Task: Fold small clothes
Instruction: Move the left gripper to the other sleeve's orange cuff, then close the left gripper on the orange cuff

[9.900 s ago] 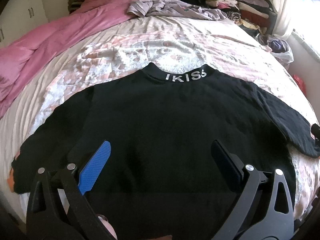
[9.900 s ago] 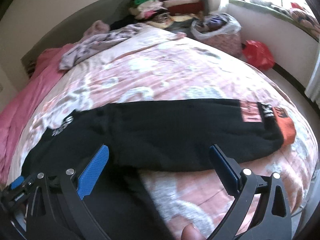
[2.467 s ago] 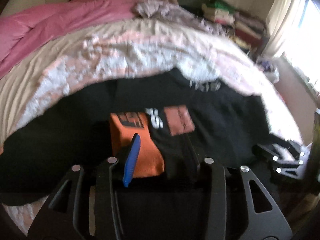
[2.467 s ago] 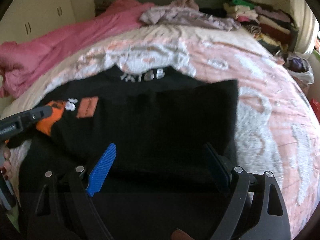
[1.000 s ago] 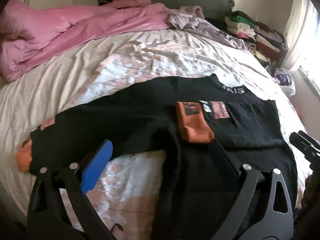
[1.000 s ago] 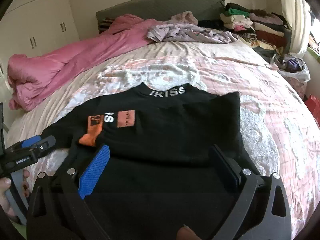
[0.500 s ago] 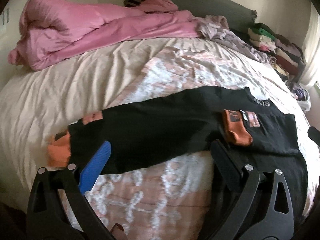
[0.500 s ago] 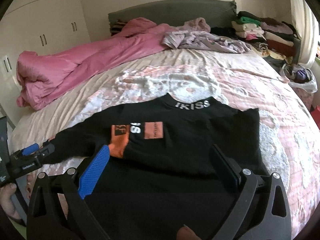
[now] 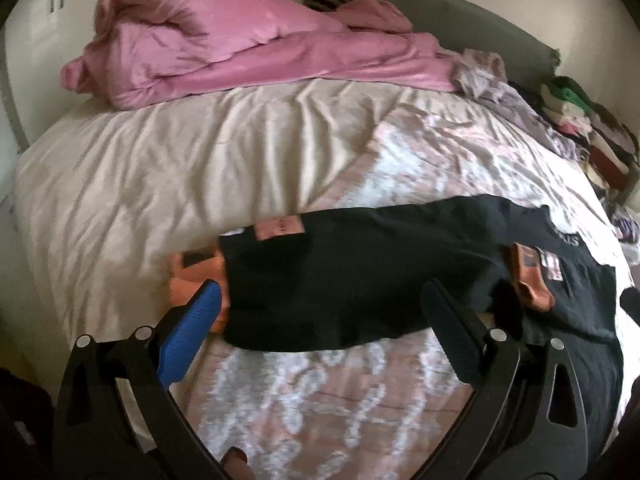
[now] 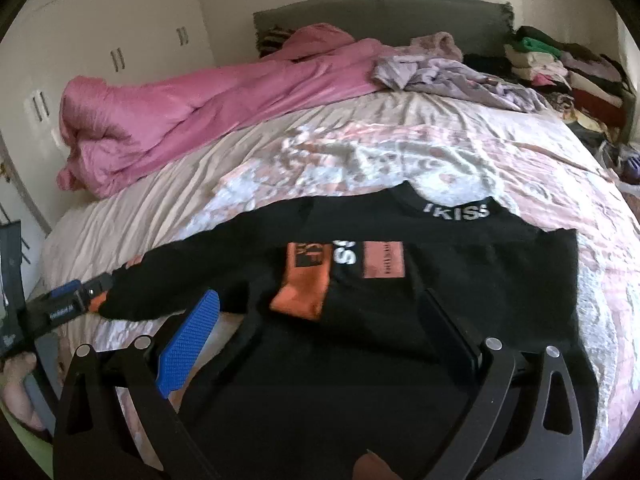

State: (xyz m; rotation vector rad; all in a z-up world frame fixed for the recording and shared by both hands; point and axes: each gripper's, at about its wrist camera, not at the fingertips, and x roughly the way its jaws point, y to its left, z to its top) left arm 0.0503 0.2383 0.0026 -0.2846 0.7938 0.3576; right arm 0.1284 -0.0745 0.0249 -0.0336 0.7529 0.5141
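A black sweater (image 10: 420, 320) with "IKISS" on the collar lies flat on the bed. Its right sleeve is folded across the chest, orange cuff (image 10: 304, 288) on top. Its left sleeve (image 9: 360, 276) stretches out to the side, ending in an orange cuff (image 9: 192, 280). My left gripper (image 9: 320, 316) is open just in front of that sleeve, blue finger close to the cuff; it also shows in the right wrist view (image 10: 76, 296) at the sleeve end. My right gripper (image 10: 320, 332) is open over the sweater's lower body.
A pink duvet (image 10: 200, 96) lies bunched along the far left of the bed. A lilac garment (image 10: 448, 68) lies near the headboard. Stacked folded clothes (image 10: 560, 68) stand at the far right. The floral bedspread (image 9: 320, 400) shows bare in front of the sleeve.
My left gripper has swung left along the outstretched sleeve and come closer to its orange cuff. My right gripper has held still over the sweater's body. Both stay open.
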